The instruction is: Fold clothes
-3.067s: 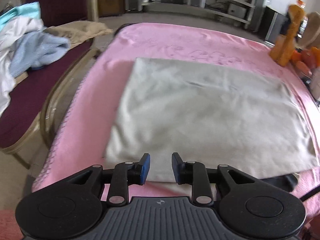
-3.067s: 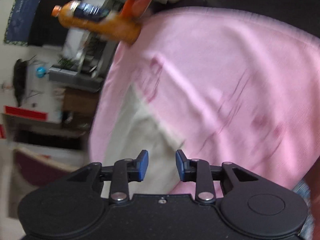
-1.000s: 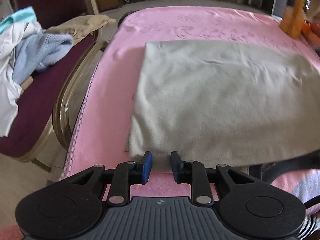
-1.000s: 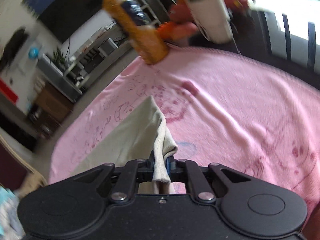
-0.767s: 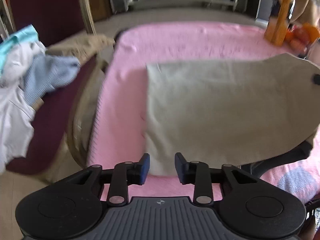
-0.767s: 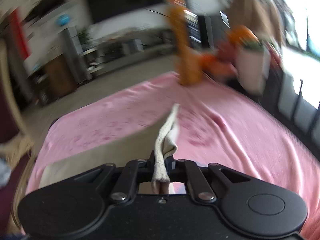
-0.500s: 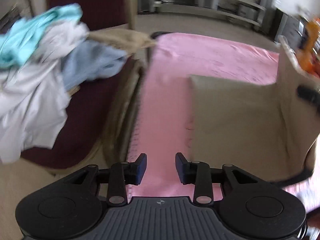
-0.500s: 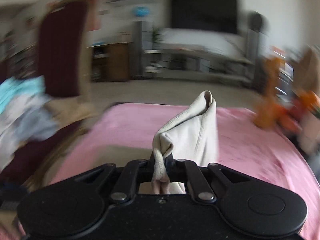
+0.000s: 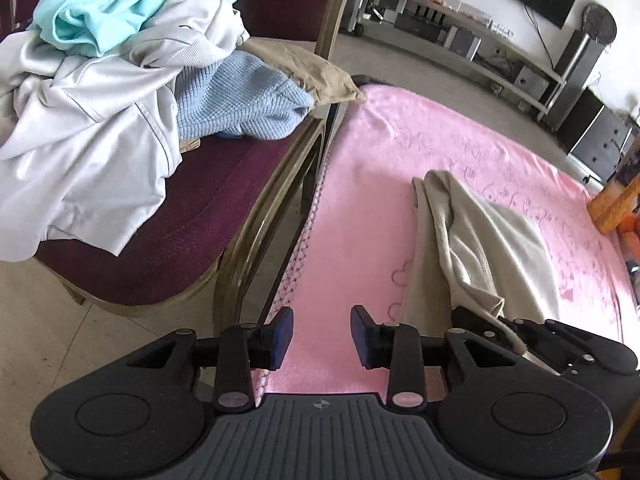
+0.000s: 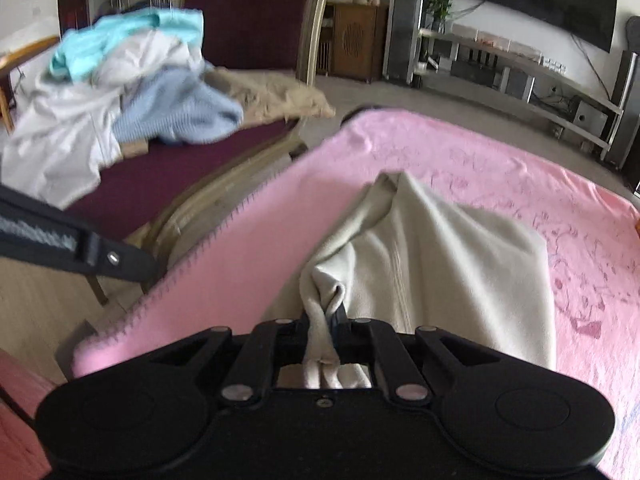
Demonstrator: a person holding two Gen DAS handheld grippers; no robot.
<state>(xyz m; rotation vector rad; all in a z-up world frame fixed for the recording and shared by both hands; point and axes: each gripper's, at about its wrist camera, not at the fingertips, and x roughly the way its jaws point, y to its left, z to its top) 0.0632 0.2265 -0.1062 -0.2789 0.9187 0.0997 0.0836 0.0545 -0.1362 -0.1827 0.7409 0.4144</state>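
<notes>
Swung left since 0.5 s ago, left gripper (image 9: 321, 335) now over pink blanket (image 9: 360, 216) edge, jaws apart, empty. Right gripper (image 10: 324, 322) clamped on beige garment (image 10: 432, 256), bunched across blanket. Just beside: maroon chair (image 9: 192, 216) piled with white, blue, teal clothes (image 9: 120, 76). Far right, orange bottle (image 9: 616, 208). No readable writing.

Pink blanket (image 9: 360, 208) bears beige garment (image 9: 460, 248)
</notes>
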